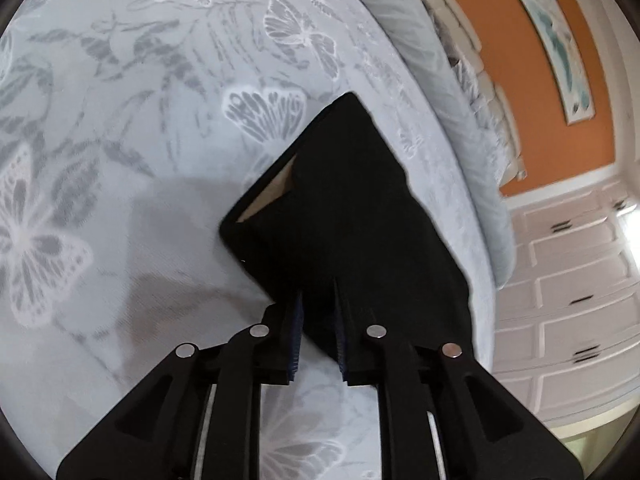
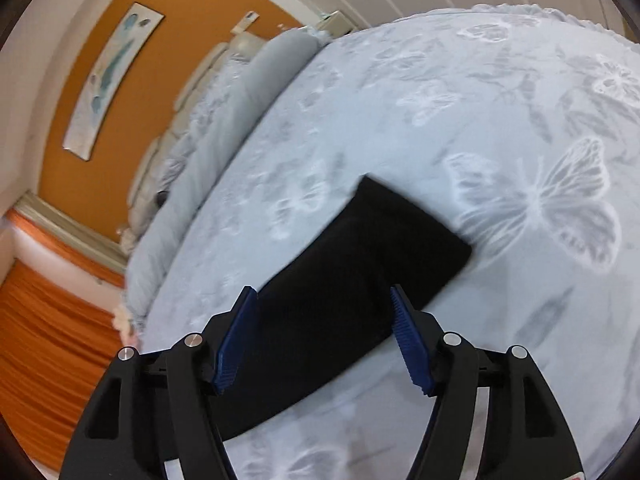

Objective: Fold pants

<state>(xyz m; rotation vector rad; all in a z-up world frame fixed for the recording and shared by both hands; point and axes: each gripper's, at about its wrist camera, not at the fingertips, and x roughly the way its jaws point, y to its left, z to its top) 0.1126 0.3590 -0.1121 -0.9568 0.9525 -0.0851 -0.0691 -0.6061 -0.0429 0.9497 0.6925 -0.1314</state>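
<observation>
The black pants (image 1: pixel 344 208) lie folded into a compact rectangle on the pale blue butterfly-print bedspread (image 1: pixel 120 160). A tan lining shows at one open edge. My left gripper (image 1: pixel 318 300) has its jaws narrowly apart with the near corner of the pants between the blue pads, the fabric slack. In the right wrist view the pants (image 2: pixel 352 280) lie as a dark band on the bedspread (image 2: pixel 480 120). My right gripper (image 2: pixel 324 296) is open wide, its blue pads (image 2: pixel 236 340) hovering over the near part of the pants, not touching them.
Grey pillows (image 1: pixel 420 60) and a padded headboard run along the orange wall (image 1: pixel 520 40), which bears a framed picture (image 1: pixel 556 40). White panelled cabinets (image 1: pixel 568 300) stand past the bed's edge. Orange curtains (image 2: pixel 52 340) hang at the left of the right wrist view.
</observation>
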